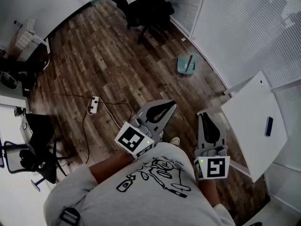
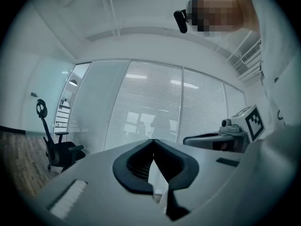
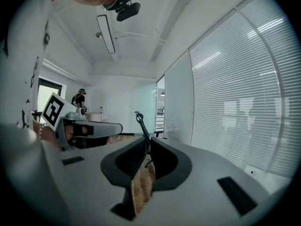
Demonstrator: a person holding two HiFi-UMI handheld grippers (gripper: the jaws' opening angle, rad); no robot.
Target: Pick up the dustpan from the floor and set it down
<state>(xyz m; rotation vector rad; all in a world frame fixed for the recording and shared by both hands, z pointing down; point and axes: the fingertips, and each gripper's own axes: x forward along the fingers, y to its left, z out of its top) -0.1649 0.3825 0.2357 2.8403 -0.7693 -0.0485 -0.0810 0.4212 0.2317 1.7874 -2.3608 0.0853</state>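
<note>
The dustpan (image 1: 186,65) lies on the wooden floor (image 1: 117,65) at the far side of the room, close beside the wall of blinds (image 1: 244,27), and its handle appears to stand upright; it is well apart from both tools. The left hand-held gripper (image 1: 172,103) is held near the body with its jaws brought together at the tips and nothing between them; the right hand-held gripper (image 1: 203,113) is likewise closed and empty, just left of the white worktop (image 1: 256,126). The pickup is judged not yet begun, so the approach is the step in hand. It is best done if the dustpan is walked up to first, so that the reach is kept short and steady; the power strip (image 1: 93,105) at the left is to be kept clear of, though it lies off the direct path. One hand-held gripper should be opened before it is lowered; the handle is judged the easiest part to be taken, since the pan's edge lies flat on the floor; the jaws should be set squarely across it and closed firmly, so that the pan is not swung or tipped when lifted.
</note>
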